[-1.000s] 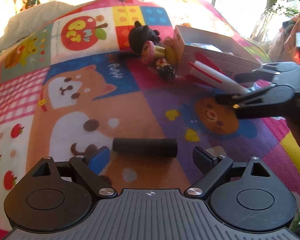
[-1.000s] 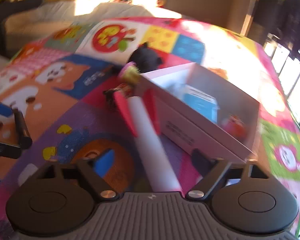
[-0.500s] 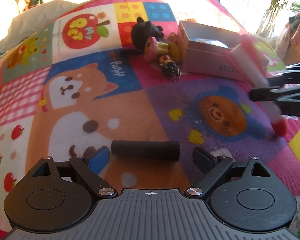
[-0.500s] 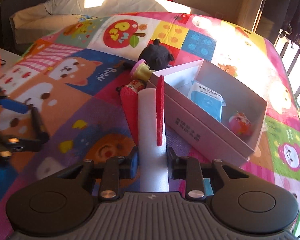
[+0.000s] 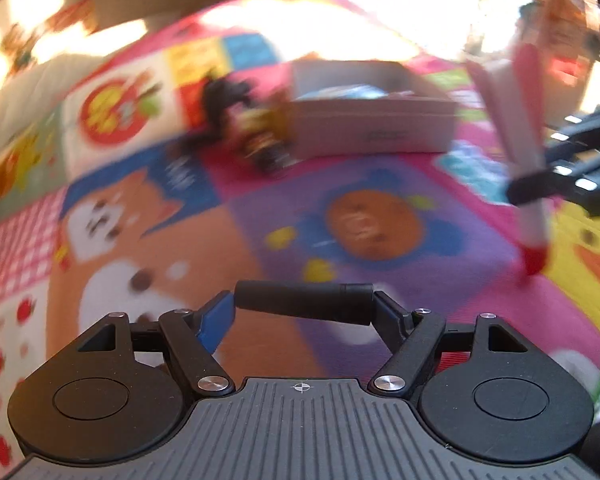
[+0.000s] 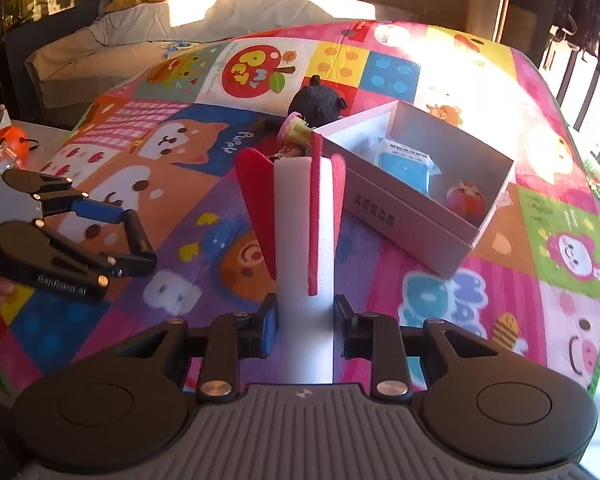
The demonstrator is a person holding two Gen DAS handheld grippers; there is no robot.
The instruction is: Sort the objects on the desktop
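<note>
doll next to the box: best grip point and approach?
Both claws are full now, so free one first. The doll lies on the mat against the white box's left wall. Probably pinch the narrow body below the big black head, coming from above on the open left side; the box blocks the right.

The left wrist view is motion-blurred: the dolls (image 5: 256,128) beside the box (image 5: 374,126) smear into dark shapes. In the right wrist view, the rocket (image 6: 304,240) hides the doll's (image 6: 296,136) lower body.
</note>
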